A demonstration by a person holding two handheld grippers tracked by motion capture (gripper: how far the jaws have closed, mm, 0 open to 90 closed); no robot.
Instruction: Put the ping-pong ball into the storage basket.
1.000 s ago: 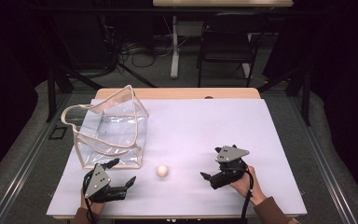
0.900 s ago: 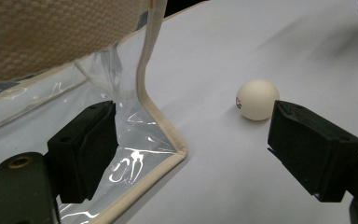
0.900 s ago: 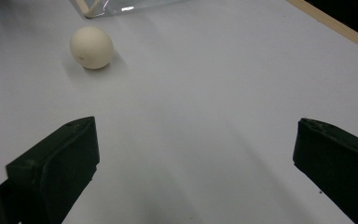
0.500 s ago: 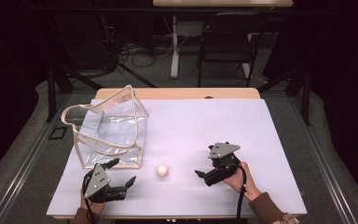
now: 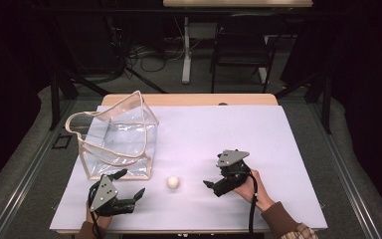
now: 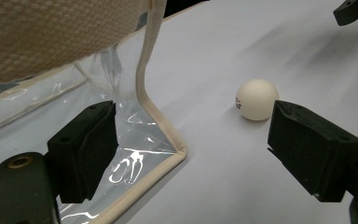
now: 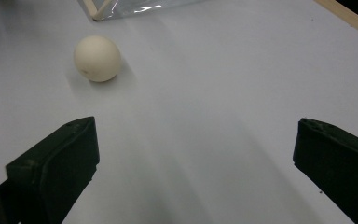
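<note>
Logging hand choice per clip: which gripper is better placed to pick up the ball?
Probably the right gripper: its open jaws point at the ball across bare table. The left gripper, also open, sits against the clear bag.

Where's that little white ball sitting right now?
In the high view the white ball lies on the table's near part, between the left gripper and right gripper, just right of the clear bag.

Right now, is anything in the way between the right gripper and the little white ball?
No. Bare white table lies between the open right gripper and the ball. The clear bag stands off to the side, behind the ball.
</note>
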